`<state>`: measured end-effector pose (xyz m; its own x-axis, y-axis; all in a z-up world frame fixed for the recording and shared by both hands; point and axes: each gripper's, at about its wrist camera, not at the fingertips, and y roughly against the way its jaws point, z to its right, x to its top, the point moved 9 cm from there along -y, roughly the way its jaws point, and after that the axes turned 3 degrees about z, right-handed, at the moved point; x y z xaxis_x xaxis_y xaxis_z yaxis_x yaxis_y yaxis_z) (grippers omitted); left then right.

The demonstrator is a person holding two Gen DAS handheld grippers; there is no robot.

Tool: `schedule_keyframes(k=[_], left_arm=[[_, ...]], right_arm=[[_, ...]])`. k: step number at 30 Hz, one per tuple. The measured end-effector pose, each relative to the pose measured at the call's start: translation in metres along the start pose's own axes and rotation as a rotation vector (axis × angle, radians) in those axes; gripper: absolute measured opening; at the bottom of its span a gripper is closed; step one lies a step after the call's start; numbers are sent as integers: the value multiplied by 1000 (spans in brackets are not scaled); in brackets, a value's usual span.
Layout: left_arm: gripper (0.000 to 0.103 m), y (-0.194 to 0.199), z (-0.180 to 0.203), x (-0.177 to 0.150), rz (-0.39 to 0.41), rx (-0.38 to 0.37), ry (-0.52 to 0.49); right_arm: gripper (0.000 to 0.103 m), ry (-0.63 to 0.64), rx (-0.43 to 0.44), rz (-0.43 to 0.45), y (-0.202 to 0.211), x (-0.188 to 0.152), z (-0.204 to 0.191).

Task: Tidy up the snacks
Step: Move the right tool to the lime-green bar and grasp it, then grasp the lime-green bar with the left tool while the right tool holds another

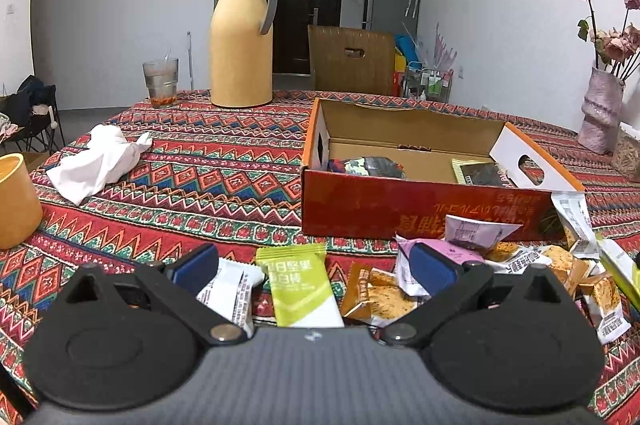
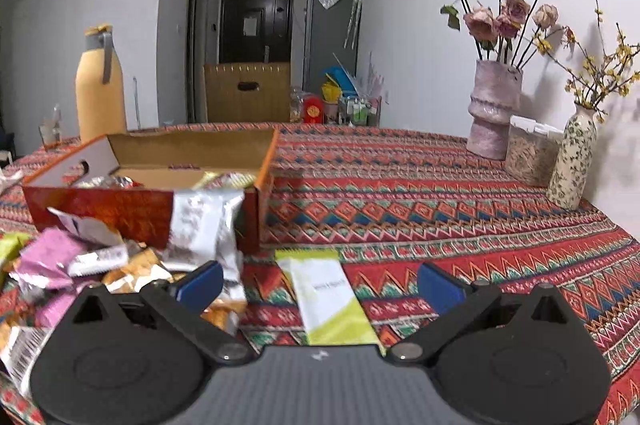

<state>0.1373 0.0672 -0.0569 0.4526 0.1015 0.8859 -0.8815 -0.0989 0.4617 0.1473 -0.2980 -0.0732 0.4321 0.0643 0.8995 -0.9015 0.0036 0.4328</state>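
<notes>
A red cardboard box (image 1: 400,209) (image 2: 120,205) stands open on the patterned tablecloth, with a few snack packets inside. Loose snack packets (image 1: 520,265) (image 2: 80,257) lie heaped in front of it. My left gripper (image 1: 314,271) is open just above the table, and a green-and-white bar packet (image 1: 300,285) lies flat between its fingers, untouched. My right gripper (image 2: 320,285) is open too, with another green-and-white packet (image 2: 328,297) lying flat on the cloth between its fingers. A silver packet (image 2: 200,225) leans against the box front near the right gripper's left finger.
A yellow thermos jug (image 1: 242,37) and a glass (image 1: 161,83) stand at the table's far side. Crumpled white tissue (image 1: 100,161) lies left, near a tan cup (image 1: 16,201). A pink vase (image 2: 494,109), a clear jar (image 2: 530,153) and a floral vase (image 2: 570,161) stand at the right wall.
</notes>
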Motion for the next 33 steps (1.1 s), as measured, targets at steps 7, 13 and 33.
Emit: schedule_keyframes(k=[7, 13, 33], left_arm=[[103, 0, 3, -2, -6, -3, -5], [103, 0, 5, -3, -9, -4, -8], [103, -8, 0, -11, -73, 32, -18]], right_arm=[[97, 45, -3, -109, -26, -15, 4], [73, 22, 24, -187, -50, -26, 8], [35, -87, 13, -48, -31, -10, 2]])
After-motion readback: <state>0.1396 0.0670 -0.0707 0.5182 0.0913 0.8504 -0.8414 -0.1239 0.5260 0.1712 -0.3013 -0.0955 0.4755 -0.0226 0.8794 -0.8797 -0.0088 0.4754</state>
